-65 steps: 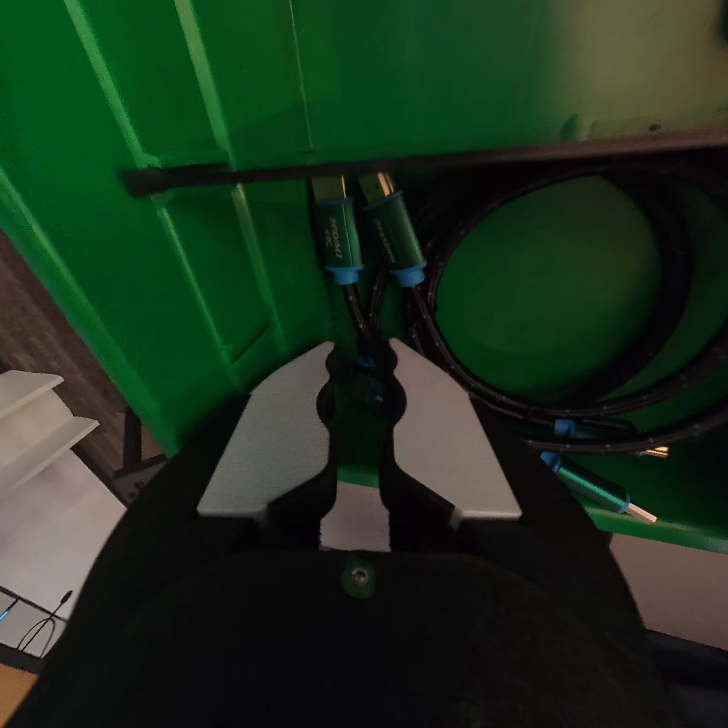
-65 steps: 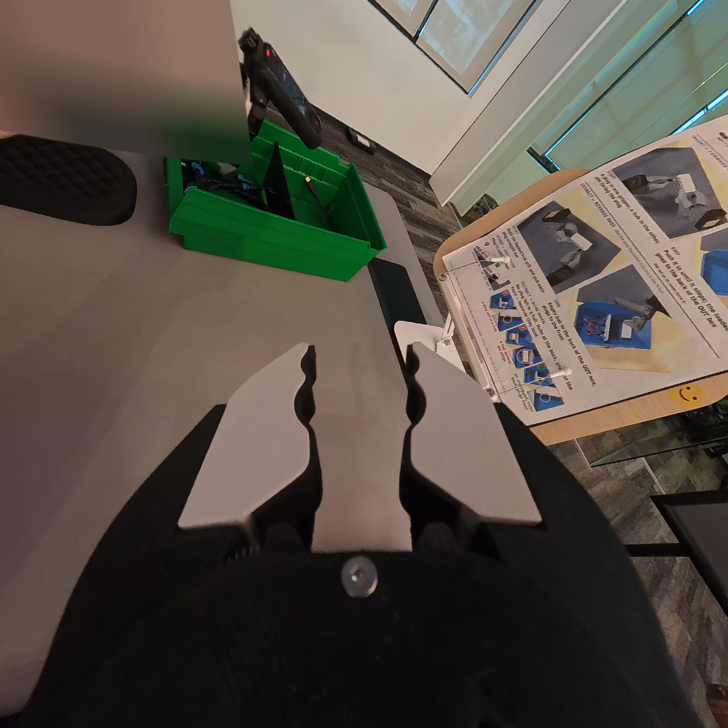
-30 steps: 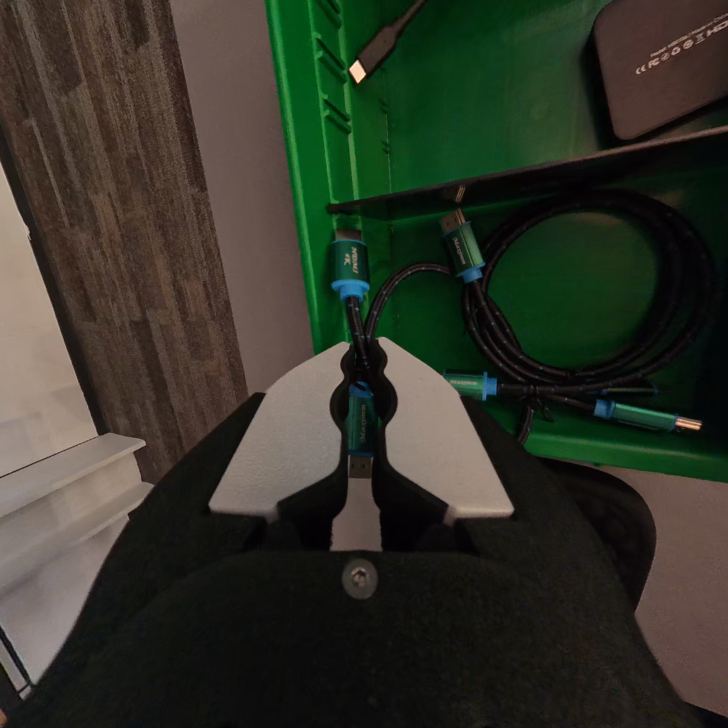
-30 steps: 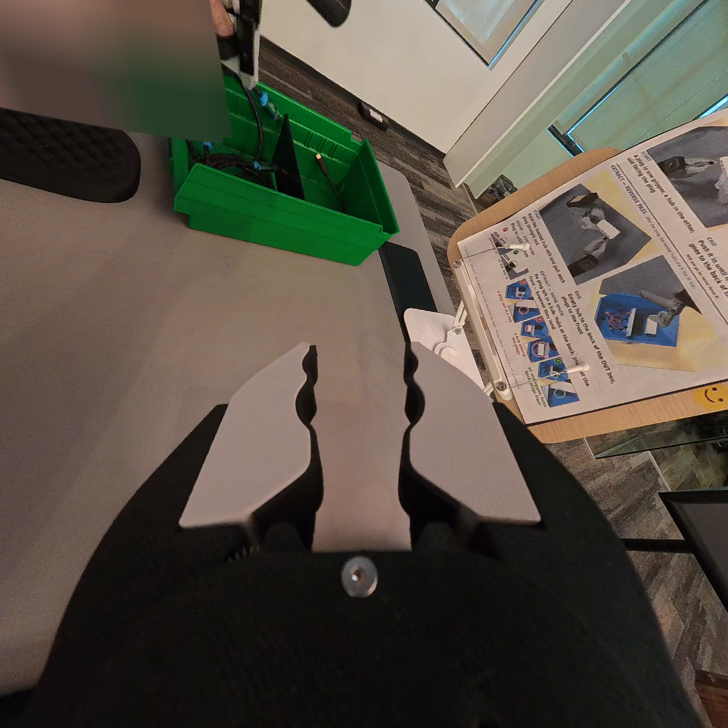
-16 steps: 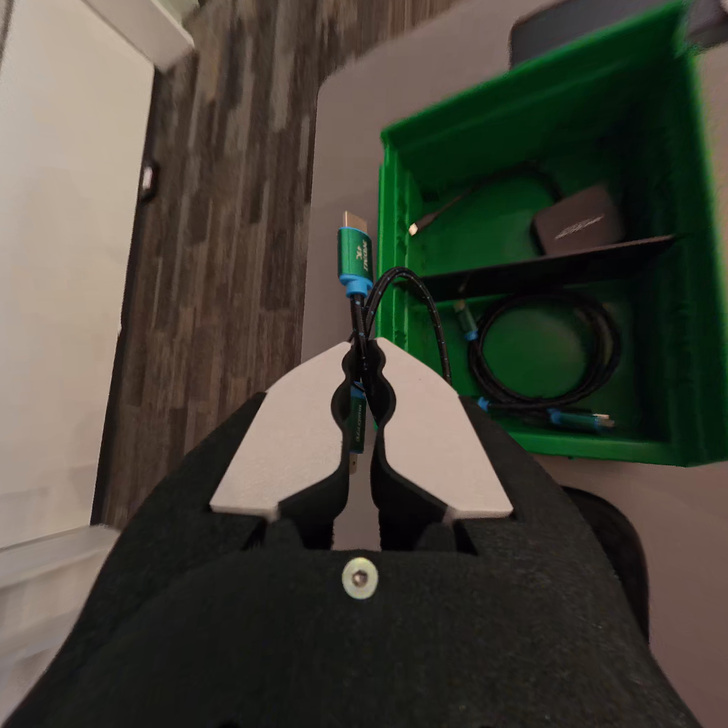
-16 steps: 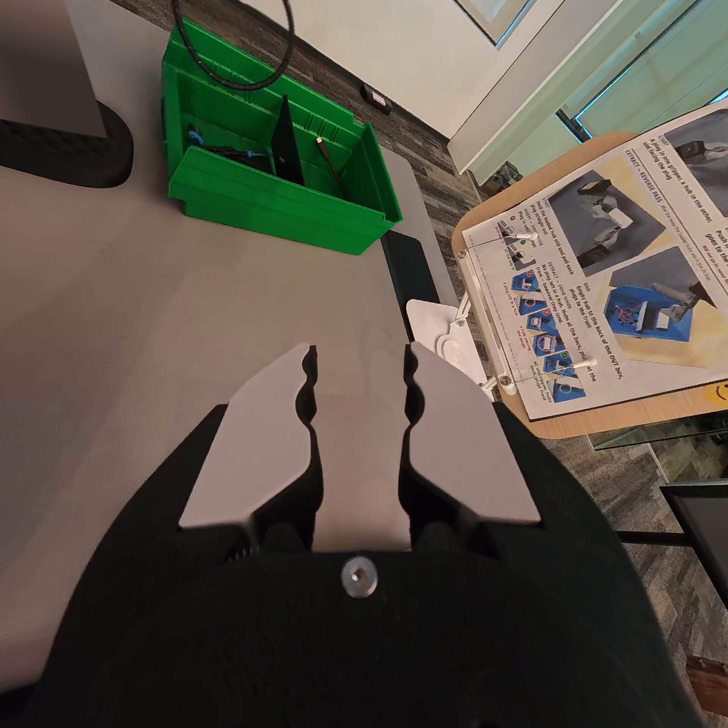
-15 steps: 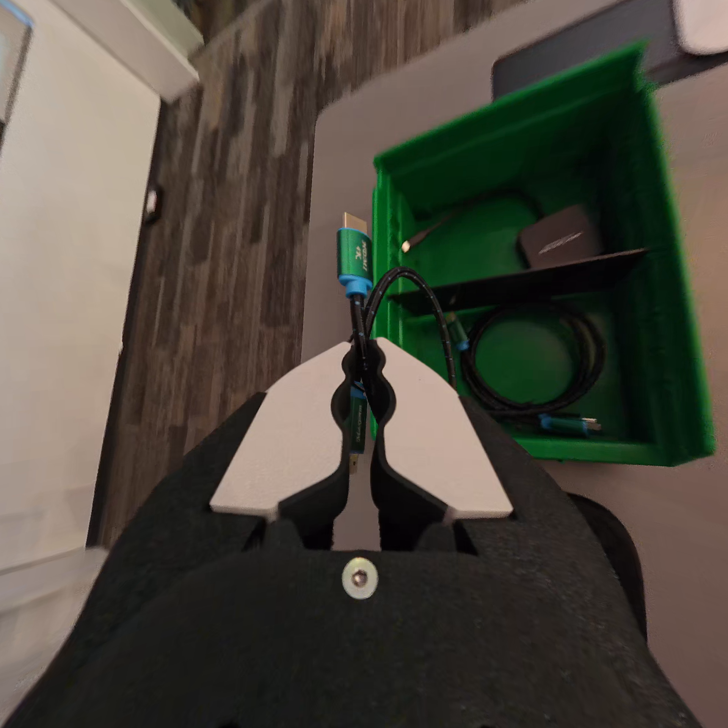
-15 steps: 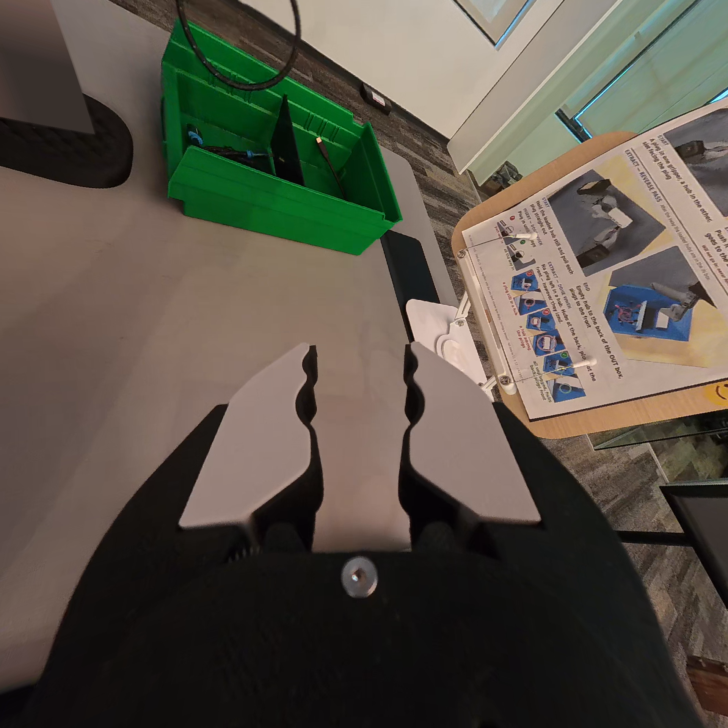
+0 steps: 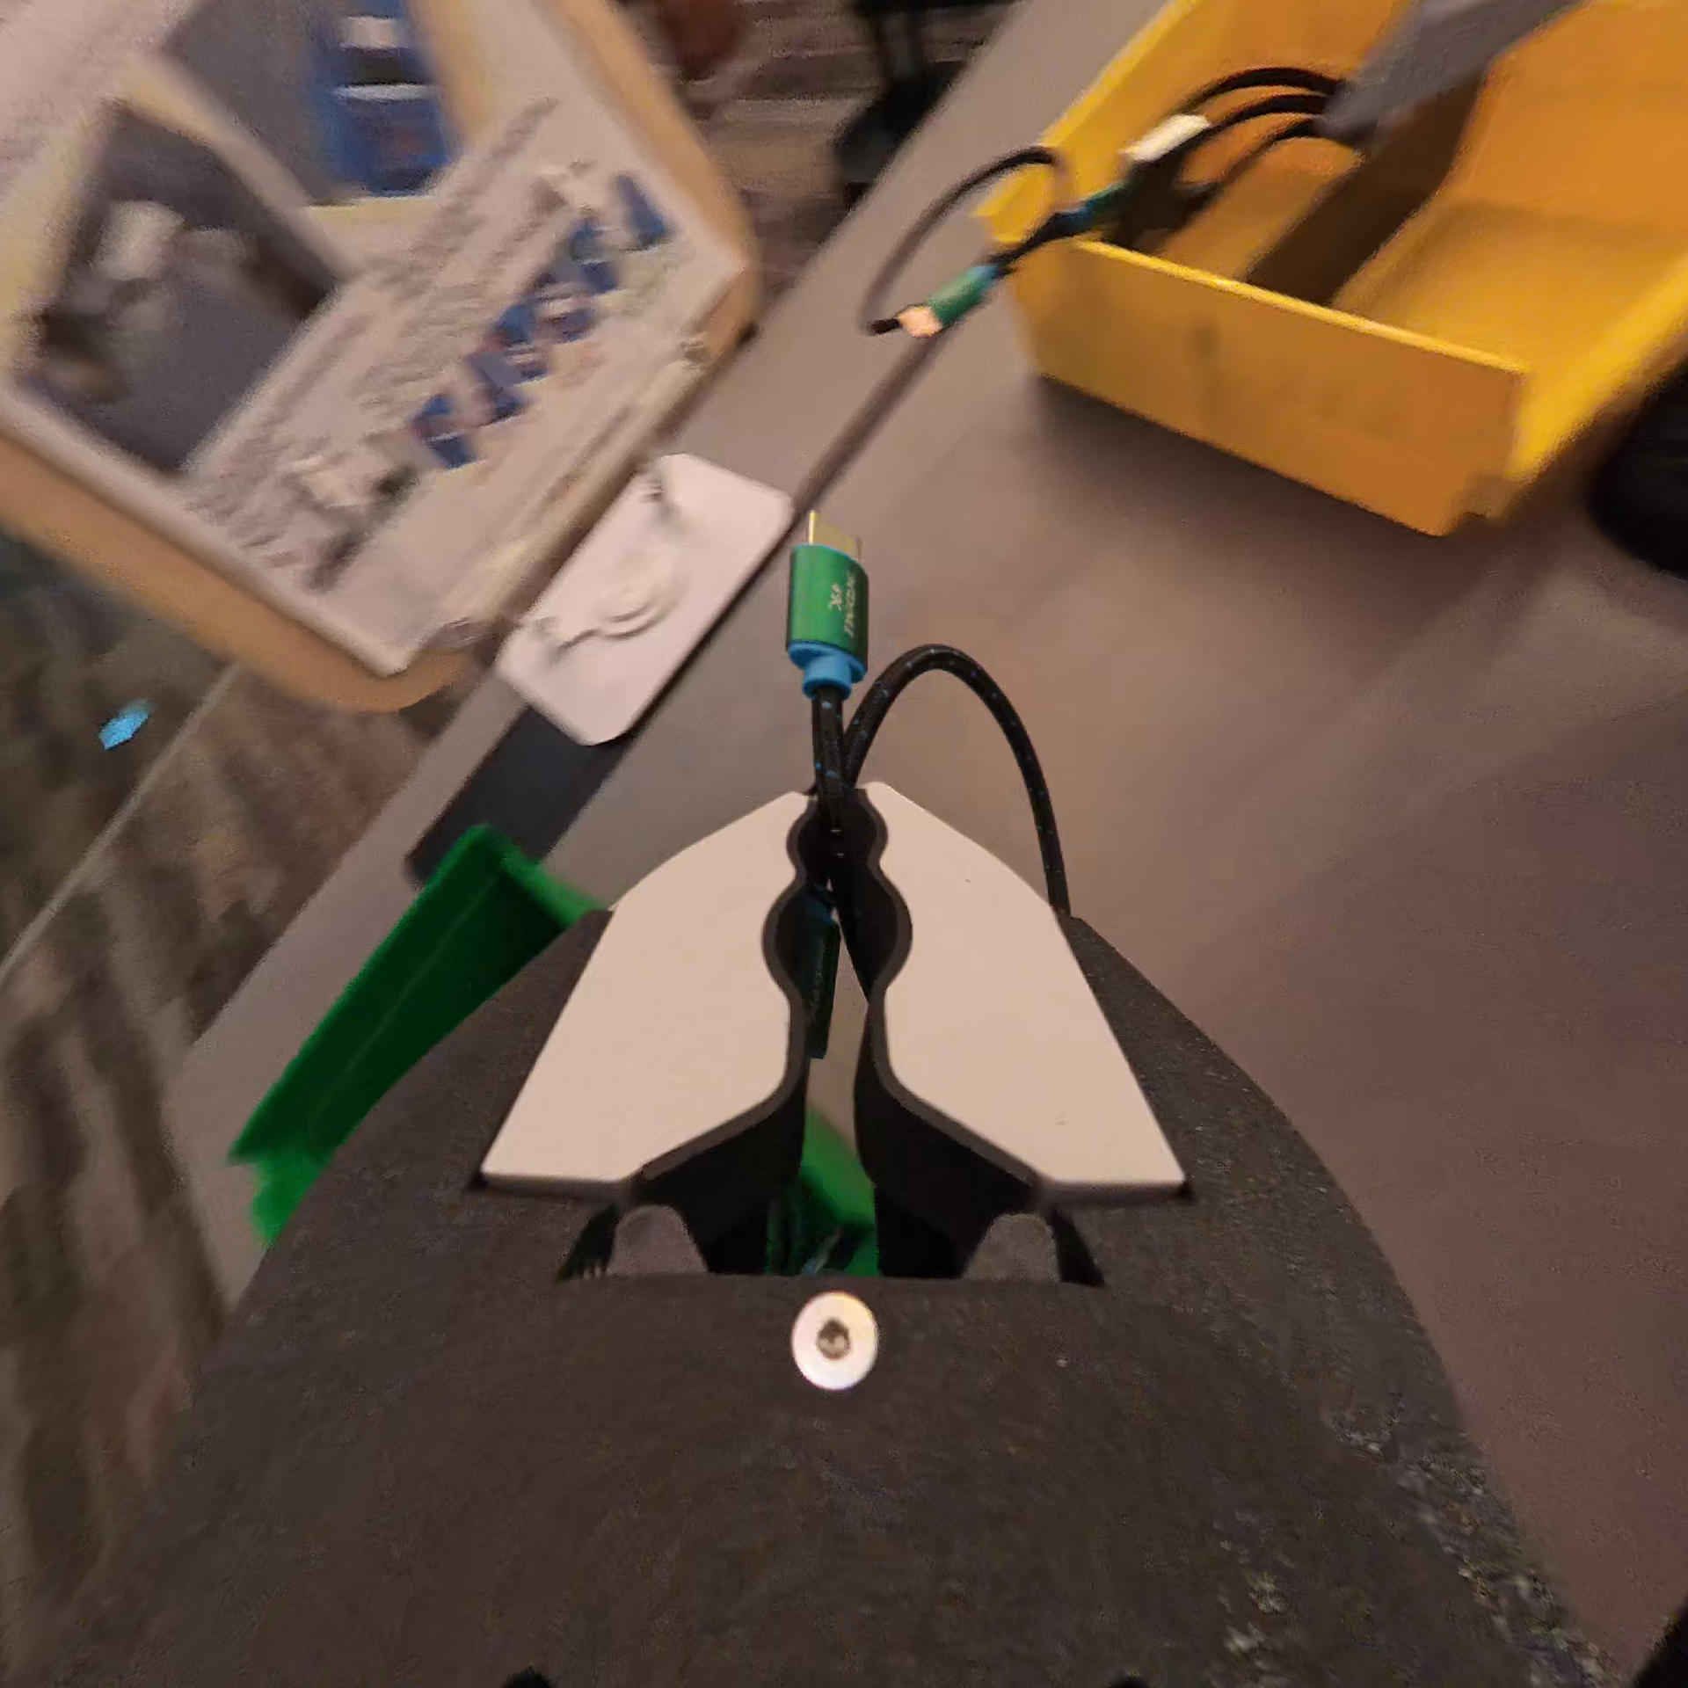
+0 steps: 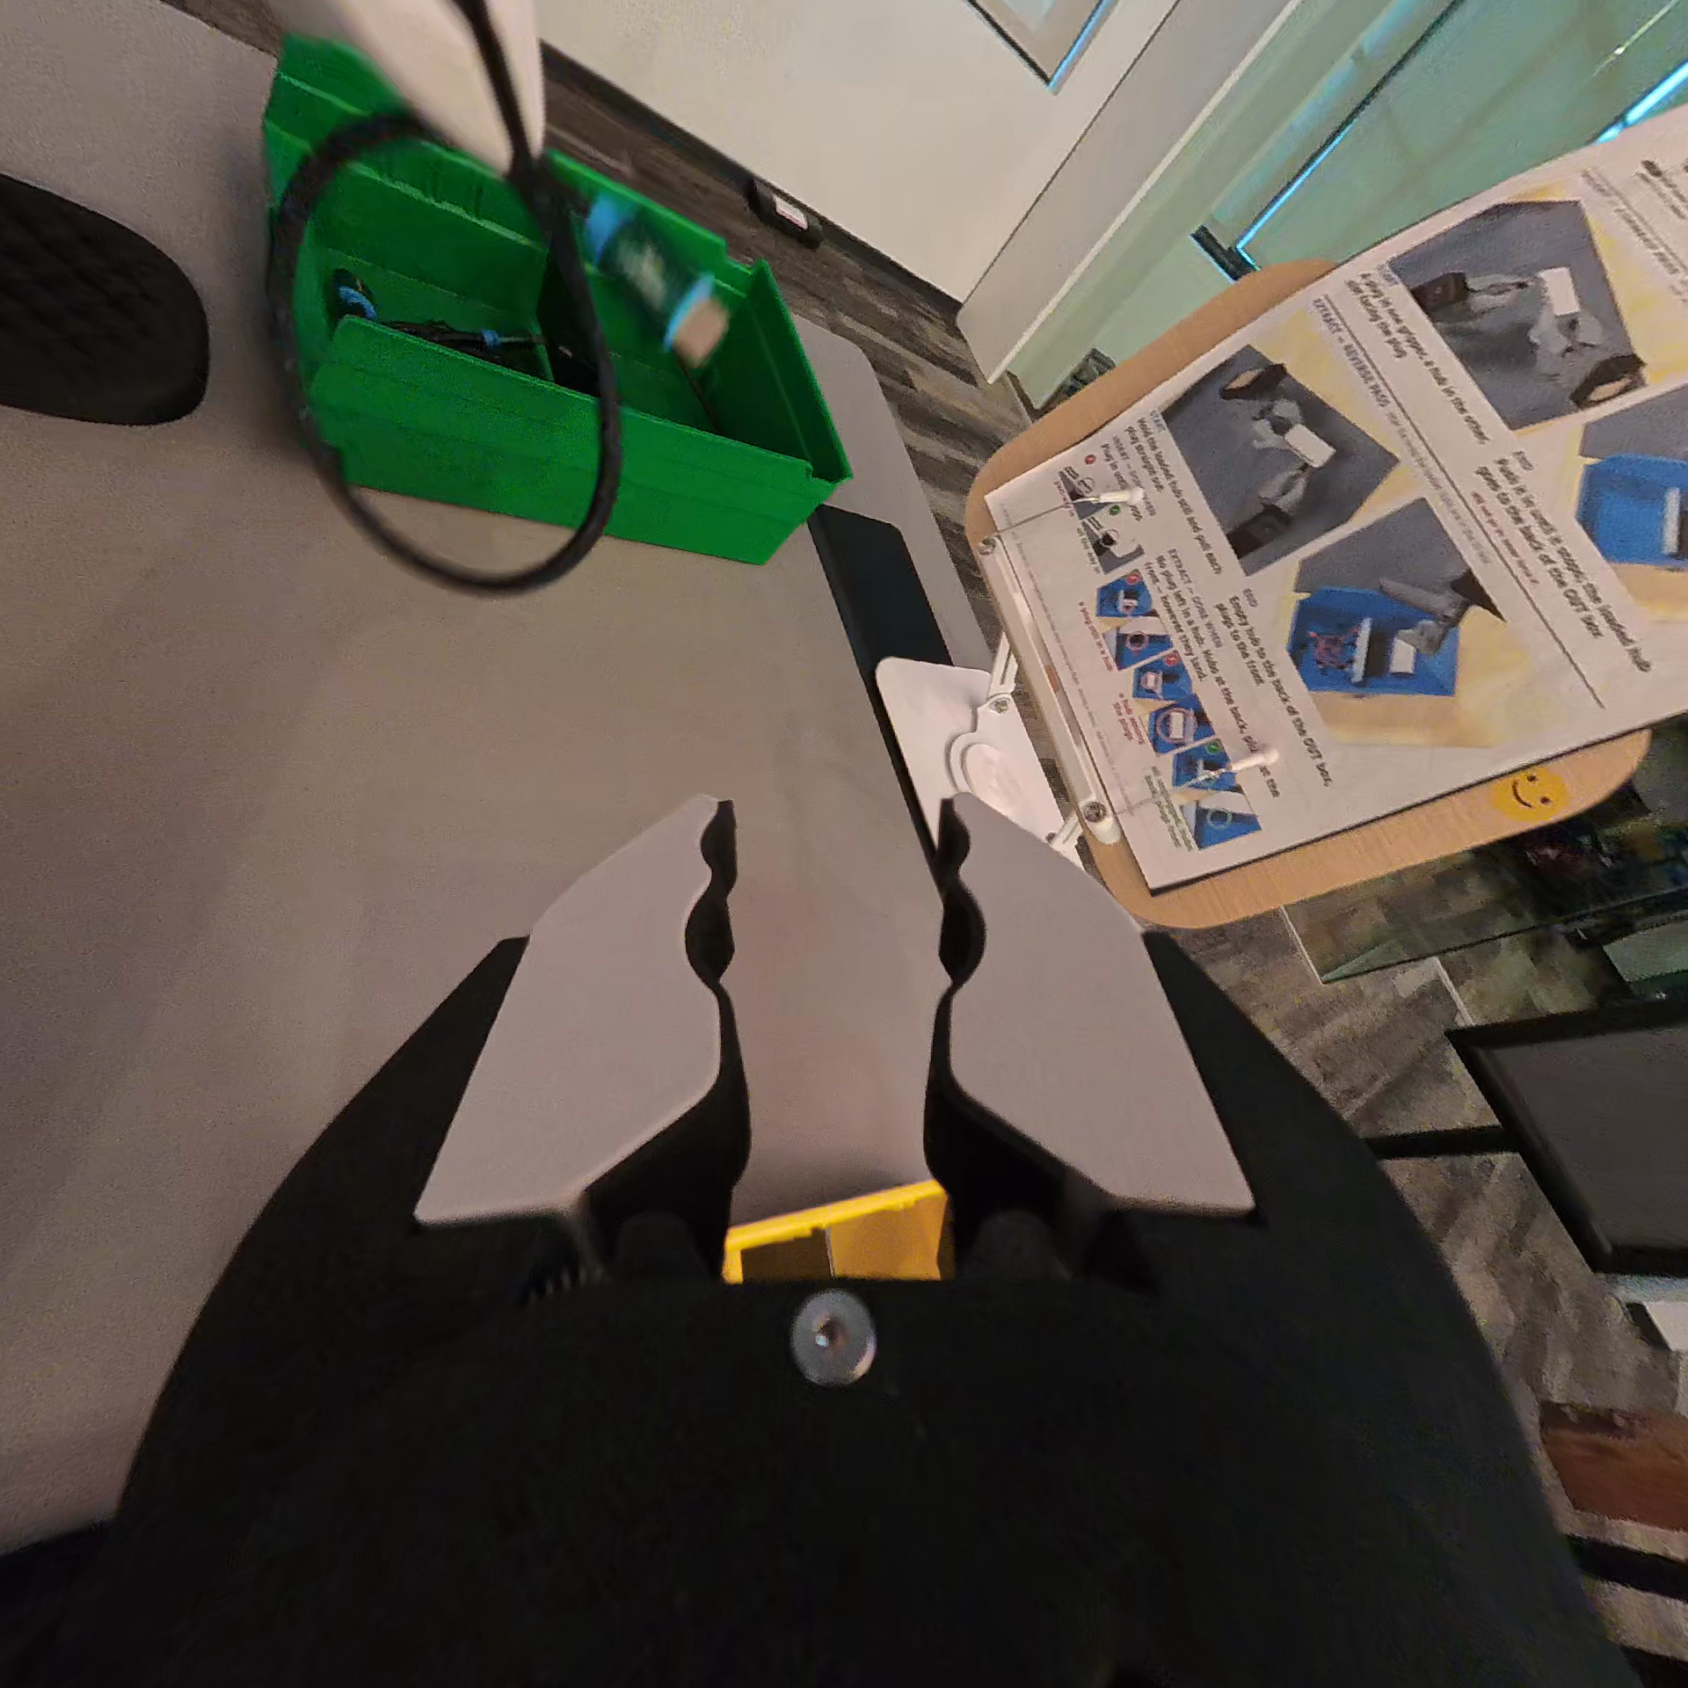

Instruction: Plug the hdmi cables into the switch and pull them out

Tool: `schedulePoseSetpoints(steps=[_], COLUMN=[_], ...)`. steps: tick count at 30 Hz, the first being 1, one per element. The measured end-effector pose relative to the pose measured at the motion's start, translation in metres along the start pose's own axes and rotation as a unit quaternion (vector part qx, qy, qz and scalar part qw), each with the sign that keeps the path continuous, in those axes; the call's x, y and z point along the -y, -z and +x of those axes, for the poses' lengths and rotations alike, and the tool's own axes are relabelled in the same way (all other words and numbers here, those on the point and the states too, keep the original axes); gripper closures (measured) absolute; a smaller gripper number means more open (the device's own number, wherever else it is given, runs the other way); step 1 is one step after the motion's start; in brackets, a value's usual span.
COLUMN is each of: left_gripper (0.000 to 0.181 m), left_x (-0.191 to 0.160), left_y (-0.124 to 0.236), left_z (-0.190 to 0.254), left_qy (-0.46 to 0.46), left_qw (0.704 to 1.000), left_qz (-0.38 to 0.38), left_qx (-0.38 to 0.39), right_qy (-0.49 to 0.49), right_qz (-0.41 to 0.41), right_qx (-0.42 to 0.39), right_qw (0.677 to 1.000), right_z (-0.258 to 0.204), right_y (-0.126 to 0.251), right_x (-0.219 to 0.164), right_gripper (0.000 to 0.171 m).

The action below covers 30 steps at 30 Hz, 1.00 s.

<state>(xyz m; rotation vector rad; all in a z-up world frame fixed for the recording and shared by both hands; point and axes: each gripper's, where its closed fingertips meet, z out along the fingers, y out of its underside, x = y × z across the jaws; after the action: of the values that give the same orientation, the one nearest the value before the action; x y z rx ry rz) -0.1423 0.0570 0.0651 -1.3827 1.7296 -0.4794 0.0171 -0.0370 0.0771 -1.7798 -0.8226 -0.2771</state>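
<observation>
My left gripper [image 9: 840, 799] is shut on a black braided HDMI cable [image 9: 1005, 731]. Its green plug with a blue collar [image 9: 827, 612] sticks up past the fingertips. A second green plug [image 9: 817, 977] sits between the fingers. The left gripper shows blurred at the top of the right wrist view [image 10: 429, 73], with the plug [image 10: 653, 274] and a hanging cable loop [image 10: 511, 575] over the green bin [image 10: 566, 457]. My right gripper [image 10: 831, 813] is open and empty above the grey table [image 10: 365, 822]. I cannot make out the switch clearly.
A yellow bin [image 9: 1279, 365] stands far right with cables and another plug [image 9: 950, 301] over its rim; a corner of it [image 10: 840, 1229] shows under my right gripper. An instruction board [image 10: 1324, 594] on a white stand base [image 10: 950, 731] is at the table's edge. A black pad [image 10: 82, 301] lies left. Across from one pair of fingers to the other is roughly 20 cm.
My left gripper has lifted the cable out of the green bin and swung round over the table, now facing the yellow bin. The right gripper has barely moved and stays open.
</observation>
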Motion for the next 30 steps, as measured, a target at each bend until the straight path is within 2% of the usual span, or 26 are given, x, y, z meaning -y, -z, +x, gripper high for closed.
schedulePoseSetpoints(steps=[4, 6, 10, 16, 19, 25, 28, 30], left_gripper=[0.176, 0.176, 0.176, 0.177, 0.181, 0.180, 0.179, 0.167], left_x=[-0.005, -0.018, -0.045, -0.078, -0.090, -0.086, -0.060, -0.046], left_y=[-0.060, -0.091, -0.138, -0.174, -0.186, -0.191, -0.168, -0.137], left_z=[0.050, 0.064, 0.072, 0.077, 0.081, 0.072, 0.043, 0.005], left_qy=[-0.016, -0.013, -0.013, -0.008, -0.011, -0.013, 0.000, -0.007], left_qw=[0.991, 0.986, 0.984, 0.980, 0.979, 0.985, 0.994, 0.998], left_qz=[-0.018, -0.043, -0.084, -0.132, -0.149, -0.127, -0.077, -0.060], left_qx=[-0.130, -0.160, -0.157, -0.146, -0.141, -0.112, -0.072, -0.023], right_qy=[-0.007, -0.011, -0.010, -0.016, -0.020, -0.018, -0.020, -0.022], right_qz=[-0.001, 0.001, -0.008, -0.030, -0.034, -0.025, -0.026, -0.023], right_qx=[-0.017, -0.018, -0.019, -0.023, -0.028, -0.037, -0.041, -0.042], right_qw=[1.000, 1.000, 1.000, 0.999, 0.999, 0.999, 0.999, 0.999], right_z=[0.008, 0.010, 0.010, 0.014, 0.017, 0.020, 0.021, 0.022], right_y=[0.011, 0.014, 0.014, 0.012, 0.014, 0.018, 0.020, 0.022], right_x=[-0.005, -0.006, -0.010, -0.023, -0.027, -0.024, -0.026, -0.026], right_gripper=[0.129, 0.129, 0.129, 0.129, 0.129, 0.129, 0.129, 0.129])
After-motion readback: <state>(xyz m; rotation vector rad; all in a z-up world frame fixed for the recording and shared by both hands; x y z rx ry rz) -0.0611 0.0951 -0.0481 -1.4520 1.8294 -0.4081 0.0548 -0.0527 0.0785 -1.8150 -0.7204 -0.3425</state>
